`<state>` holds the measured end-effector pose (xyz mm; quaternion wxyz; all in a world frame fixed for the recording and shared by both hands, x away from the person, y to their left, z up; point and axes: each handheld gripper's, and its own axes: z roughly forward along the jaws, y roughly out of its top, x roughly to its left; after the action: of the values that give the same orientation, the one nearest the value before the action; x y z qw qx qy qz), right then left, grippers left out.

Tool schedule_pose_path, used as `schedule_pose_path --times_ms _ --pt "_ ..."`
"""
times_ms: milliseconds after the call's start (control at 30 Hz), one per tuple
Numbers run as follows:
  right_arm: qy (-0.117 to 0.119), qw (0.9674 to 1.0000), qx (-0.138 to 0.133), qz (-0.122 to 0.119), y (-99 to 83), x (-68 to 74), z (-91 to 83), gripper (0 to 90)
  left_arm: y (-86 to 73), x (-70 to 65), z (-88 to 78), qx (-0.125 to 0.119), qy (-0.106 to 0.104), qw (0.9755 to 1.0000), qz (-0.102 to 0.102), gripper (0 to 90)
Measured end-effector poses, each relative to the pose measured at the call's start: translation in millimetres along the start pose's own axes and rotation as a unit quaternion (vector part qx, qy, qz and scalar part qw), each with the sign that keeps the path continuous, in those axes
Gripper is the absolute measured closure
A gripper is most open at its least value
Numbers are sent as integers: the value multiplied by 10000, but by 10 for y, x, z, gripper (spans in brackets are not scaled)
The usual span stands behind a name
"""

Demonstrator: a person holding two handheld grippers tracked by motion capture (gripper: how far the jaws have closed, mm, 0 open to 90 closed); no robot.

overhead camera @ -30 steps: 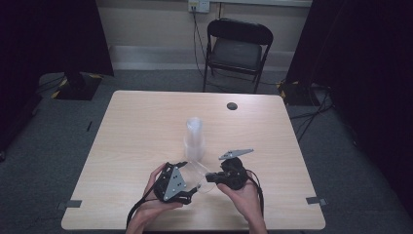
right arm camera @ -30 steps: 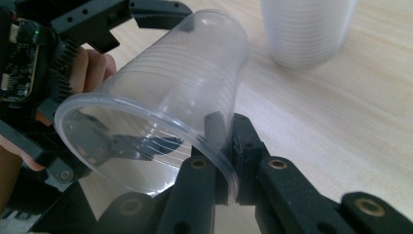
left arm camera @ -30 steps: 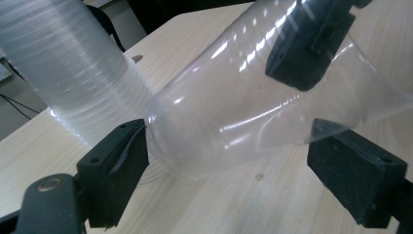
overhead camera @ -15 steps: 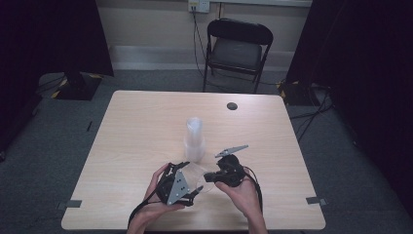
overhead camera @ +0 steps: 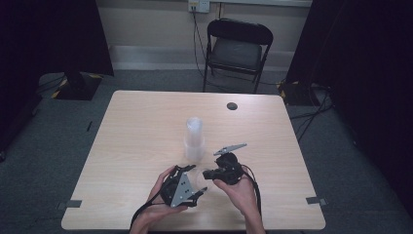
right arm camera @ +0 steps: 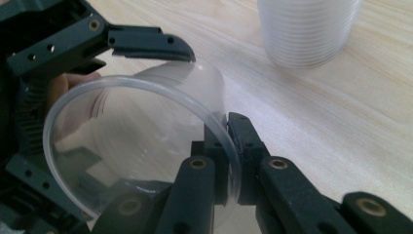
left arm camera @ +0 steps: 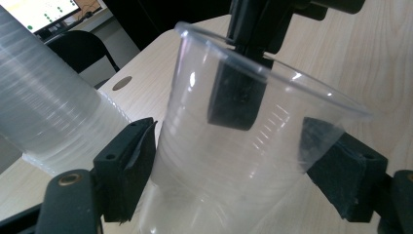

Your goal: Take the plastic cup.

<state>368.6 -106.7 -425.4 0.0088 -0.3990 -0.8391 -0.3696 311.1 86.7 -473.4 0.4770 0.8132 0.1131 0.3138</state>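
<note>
the clear plastic cup (left arm camera: pixel 243 141) is hanging just above the near part of the surface (overhead camera: pixel 136 126), between your two hands, tilted with its mouth toward your right hand and its base toward your left. your right gripper (right arm camera: pixel 227 141) is pinching the cup's rim, one pad inside the mouth and one outside. your left gripper (left arm camera: pixel 234 165) is straddling the cup's body across its long axis; its jaws have just been closing with the cup between them, the left pad touching the wall, though you cannot tell yet whether both pads are pressing. the cup is thin, see-through and faintly ribbed, likely easy to crush. the stack of cups (overhead camera: pixel 194 139) is standing upright just beyond both grippers.
</note>
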Motion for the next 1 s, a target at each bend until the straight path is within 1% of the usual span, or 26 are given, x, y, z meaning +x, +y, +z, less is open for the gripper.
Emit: schedule_pose_path --times_ms 33,67,100,133,200,300,367,433,500,533,567,600,633,667,733,767,867,900,933,1000 --pt "6 10000 23 3 2 -2 7 871 6 -11 1 -19 -14 10000 -13 232" --pt "33 10000 21 14 4 -4 14 872 15 -15 6 -13 3 10000 41 234" --pt "37 10000 38 6 6 -8 18 873 21 -22 10 -26 5 10000 44 236" --pt "30 10000 46 9 8 -6 20 890 26 -32 14 -108 -10 9999 -24 241" --pt "60 10000 46 17 12 -1 26 888 42 -54 29 -154 15 9999 31 246" --pt "25 10000 89 1 13 15 41 887 61 -66 40 -172 -8 9998 47 253" --pt "39 9999 93 7 11 8 42 887 65 -67 36 -135 -3 9999 71 260" --pt "55 9999 129 9 11 4 46 886 63 -70 42 -163 -22 9999 -17 261" --pt "67 9999 156 30 13 0 60 884 66 -63 42 -82 -72 9999 -69 261" --pt "43 9998 192 8 14 2 68 883 66 -62 47 -42 -116 9997 -193 261" --pt "7 9997 226 -20 12 13 79 880 66 -54 46 6 -172 9995 -265 259" --pt "7 9997 226 -20 12 13 79 880 66 -54 46 6 -172 9995 -265 257" --pt "-92 9996 257 -54 8 37 92 879 66 -55 54 -22 -199 9993 -321 251" --pt "-81 9996 266 -44 9 40 95 878 71 -54 49 -50 -210 9994 -279 252" --pt "-49 9995 323 -47 10 41 102 871 89 -82 56 -121 -131 9995 -274 254" --pt "-40 9994 334 -46 10 44 105 870 93 -78 55 -60 -118 9997 -190 254" --pt "-70 9996 285 -35 5 43 99 874 89 -68 50 -64 -129 9996 -260 272" --pt "-24 9997 262 -22 2 37 102 873 91 -71 51 -94 -135 9994 -292 275" --pt "-12 9997 263 -20 2 35 105 870 91 -66 50 -64 -132 9996 -250 279" --pt "-47 9996 264 -31 1 39 111 861 85 -62 51 -61 -139 9993 -352 285"
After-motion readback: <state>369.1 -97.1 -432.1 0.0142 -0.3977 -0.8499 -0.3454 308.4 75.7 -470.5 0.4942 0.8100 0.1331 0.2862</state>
